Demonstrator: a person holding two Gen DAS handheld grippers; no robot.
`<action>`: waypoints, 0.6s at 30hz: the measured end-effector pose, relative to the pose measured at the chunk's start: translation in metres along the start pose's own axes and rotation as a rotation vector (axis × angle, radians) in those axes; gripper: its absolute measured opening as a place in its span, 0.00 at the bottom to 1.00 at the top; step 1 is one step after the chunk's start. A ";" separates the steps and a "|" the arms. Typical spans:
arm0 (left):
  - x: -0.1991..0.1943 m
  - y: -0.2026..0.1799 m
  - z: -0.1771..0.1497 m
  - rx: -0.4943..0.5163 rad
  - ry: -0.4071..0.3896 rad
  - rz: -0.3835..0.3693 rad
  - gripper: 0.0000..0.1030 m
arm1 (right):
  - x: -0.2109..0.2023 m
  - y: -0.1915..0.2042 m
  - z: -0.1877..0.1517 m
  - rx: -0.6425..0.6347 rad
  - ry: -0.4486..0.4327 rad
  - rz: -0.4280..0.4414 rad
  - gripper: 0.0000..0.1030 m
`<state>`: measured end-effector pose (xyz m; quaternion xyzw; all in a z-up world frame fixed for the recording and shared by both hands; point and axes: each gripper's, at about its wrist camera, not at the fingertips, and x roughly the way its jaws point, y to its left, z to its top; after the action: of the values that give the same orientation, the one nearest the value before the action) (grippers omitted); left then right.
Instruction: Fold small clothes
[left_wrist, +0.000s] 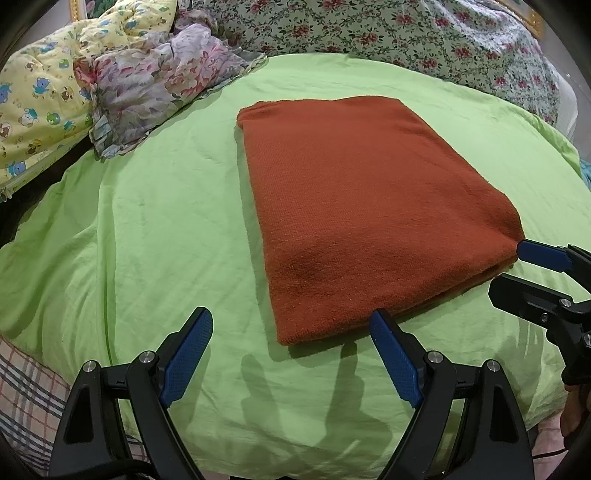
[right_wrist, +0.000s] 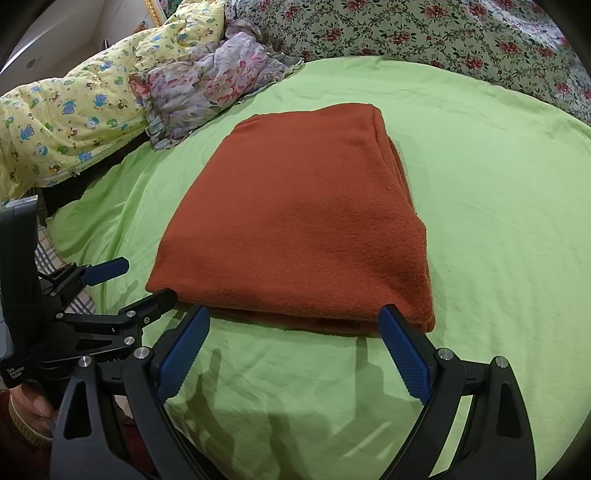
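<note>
A rust-orange knit garment (left_wrist: 362, 206) lies folded into a thick rectangle on a green sheet (left_wrist: 147, 240); it also shows in the right wrist view (right_wrist: 295, 229). My left gripper (left_wrist: 291, 325) is open and empty, hovering just before the garment's near edge. My right gripper (right_wrist: 293, 321) is open and empty too, its jaws standing on either side of the near edge's width. In the left wrist view the right gripper (left_wrist: 517, 273) sits at the garment's near right corner. In the right wrist view the left gripper (right_wrist: 144, 280) sits at the near left corner.
A crumpled floral cloth (left_wrist: 159, 81) and a yellow cartoon-print quilt (left_wrist: 37, 103) lie at the back left. A flowered bedspread (left_wrist: 406, 33) runs along the back. A plaid cloth (left_wrist: 26, 387) shows at the sheet's near left edge.
</note>
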<state>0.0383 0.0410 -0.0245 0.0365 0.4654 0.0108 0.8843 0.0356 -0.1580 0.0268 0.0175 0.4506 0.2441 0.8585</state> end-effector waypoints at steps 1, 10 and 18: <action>0.000 0.000 0.000 0.000 -0.001 0.000 0.85 | 0.000 0.001 0.000 -0.001 0.000 0.001 0.90; 0.000 0.000 0.000 0.001 -0.002 -0.002 0.85 | 0.000 0.002 0.000 0.000 0.000 0.000 0.90; -0.002 0.000 -0.001 0.000 -0.004 0.000 0.85 | 0.000 0.003 0.000 0.001 -0.002 -0.001 0.90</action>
<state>0.0367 0.0410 -0.0236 0.0366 0.4636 0.0106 0.8852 0.0338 -0.1551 0.0278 0.0178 0.4499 0.2437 0.8590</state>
